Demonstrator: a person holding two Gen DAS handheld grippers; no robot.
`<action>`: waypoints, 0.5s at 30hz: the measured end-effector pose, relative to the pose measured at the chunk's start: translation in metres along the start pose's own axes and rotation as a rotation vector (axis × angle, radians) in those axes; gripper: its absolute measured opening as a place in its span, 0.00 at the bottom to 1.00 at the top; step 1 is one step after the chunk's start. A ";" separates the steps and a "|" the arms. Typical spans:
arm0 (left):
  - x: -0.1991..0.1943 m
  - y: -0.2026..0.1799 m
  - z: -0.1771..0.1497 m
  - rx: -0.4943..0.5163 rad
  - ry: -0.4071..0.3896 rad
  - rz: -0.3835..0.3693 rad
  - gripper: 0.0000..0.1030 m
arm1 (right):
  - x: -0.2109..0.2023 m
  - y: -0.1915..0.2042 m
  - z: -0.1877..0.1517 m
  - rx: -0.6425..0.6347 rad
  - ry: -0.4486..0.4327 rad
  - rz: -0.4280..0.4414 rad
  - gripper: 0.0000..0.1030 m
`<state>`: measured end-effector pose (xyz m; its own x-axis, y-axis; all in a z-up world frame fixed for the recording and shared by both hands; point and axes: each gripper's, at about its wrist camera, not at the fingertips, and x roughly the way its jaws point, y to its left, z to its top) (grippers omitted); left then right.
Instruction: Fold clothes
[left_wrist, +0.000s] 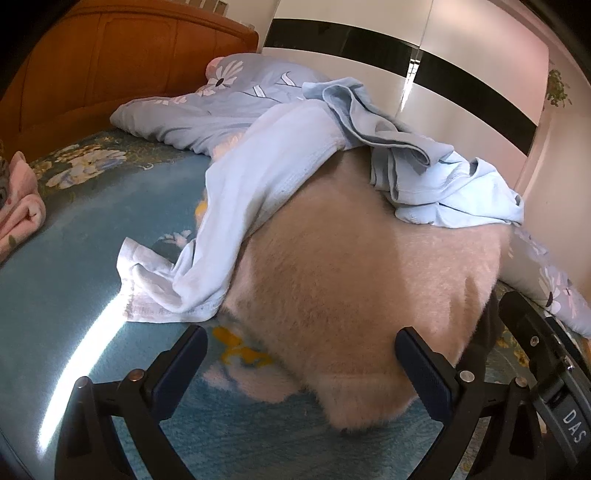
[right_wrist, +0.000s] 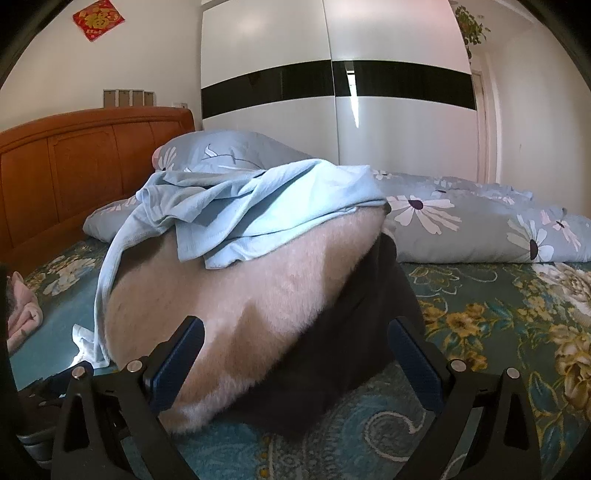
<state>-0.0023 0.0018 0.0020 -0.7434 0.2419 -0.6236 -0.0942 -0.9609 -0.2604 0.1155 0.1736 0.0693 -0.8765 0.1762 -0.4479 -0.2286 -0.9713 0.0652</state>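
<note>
A pile of clothes lies on the bed. A fluffy beige-pink garment (left_wrist: 354, 266) bulges in the middle, also in the right wrist view (right_wrist: 236, 295). A light blue garment (left_wrist: 266, 177) is draped over its top and hangs down its left side; it also shows in the right wrist view (right_wrist: 258, 206). A dark garment (right_wrist: 351, 332) sits under the beige one at its right. My left gripper (left_wrist: 301, 354) is open, its fingers on either side of the beige garment's near edge. My right gripper (right_wrist: 295, 347) is open around the beige and dark fabric.
The bed has a teal floral blanket (right_wrist: 498, 314). A grey-blue flowered duvet (right_wrist: 480, 225) lies along the back. A pink cloth (left_wrist: 18, 206) lies at the left. A wooden headboard (right_wrist: 74, 166) and a white wardrobe (right_wrist: 332, 110) stand behind.
</note>
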 end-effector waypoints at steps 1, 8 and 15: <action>-0.001 0.000 0.000 -0.007 0.003 -0.006 1.00 | 0.001 -0.001 0.000 0.005 0.007 0.004 0.97; -0.016 -0.017 0.011 0.098 -0.052 0.049 1.00 | -0.001 -0.024 0.004 0.101 0.021 -0.014 0.97; -0.013 -0.102 0.049 0.467 -0.162 0.136 1.00 | -0.007 -0.059 0.007 0.239 0.057 -0.082 0.97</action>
<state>-0.0153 0.0901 0.0729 -0.8591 0.1223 -0.4970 -0.2478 -0.9490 0.1948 0.1318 0.2312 0.0747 -0.8272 0.2366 -0.5096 -0.3974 -0.8876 0.2330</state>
